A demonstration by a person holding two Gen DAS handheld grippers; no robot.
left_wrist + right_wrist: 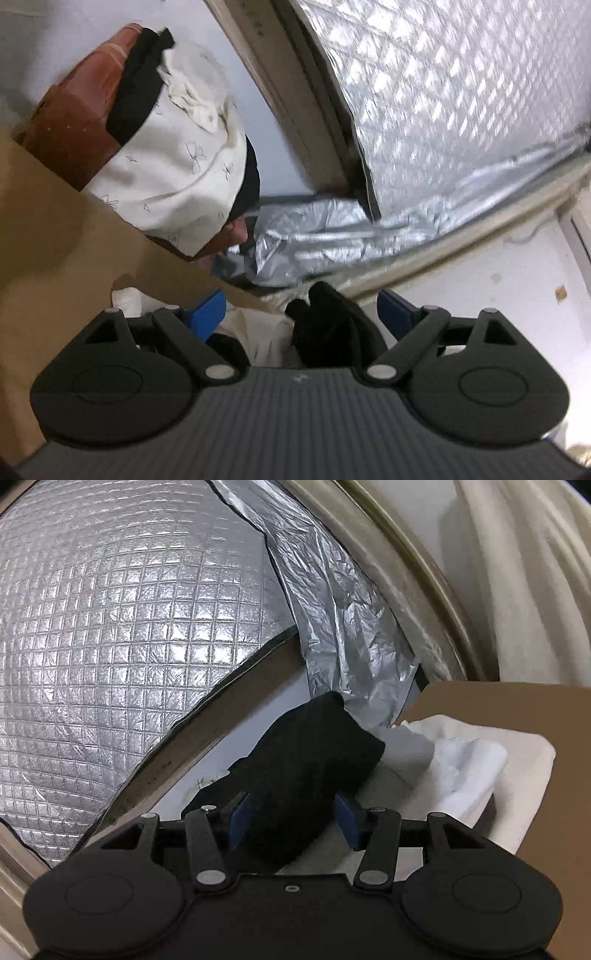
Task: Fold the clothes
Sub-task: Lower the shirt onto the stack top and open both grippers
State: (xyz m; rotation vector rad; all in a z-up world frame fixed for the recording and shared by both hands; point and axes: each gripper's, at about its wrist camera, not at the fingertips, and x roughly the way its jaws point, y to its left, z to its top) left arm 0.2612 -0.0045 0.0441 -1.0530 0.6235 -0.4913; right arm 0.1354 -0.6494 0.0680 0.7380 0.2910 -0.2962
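The black knitted garment (306,771) lay bunched and rumpled, its weave coarse and matte, one rolled edge lifted toward the quilted silver foil sheet (110,627) on the wall behind. It rested on white cloth (461,760) at the edge of the brown cardboard box (517,709), and it lay between the blue pads of the right hand-held gripper (293,821). That gripper's jaws stood partly apart; the pads flanked the dark fabric loosely, without pinching it. In the left wrist view the same garment (325,328) showed as a dark hump in front of the left hand-held gripper (301,314), whose jaws were spread wide with nothing gripped. Beyond the cardboard box (55,240) stood a heap of clothes: cream fabric printed with small line-drawn flowers (177,166), rust-brown cloth and more black. No readable writing or label showed anywhere.
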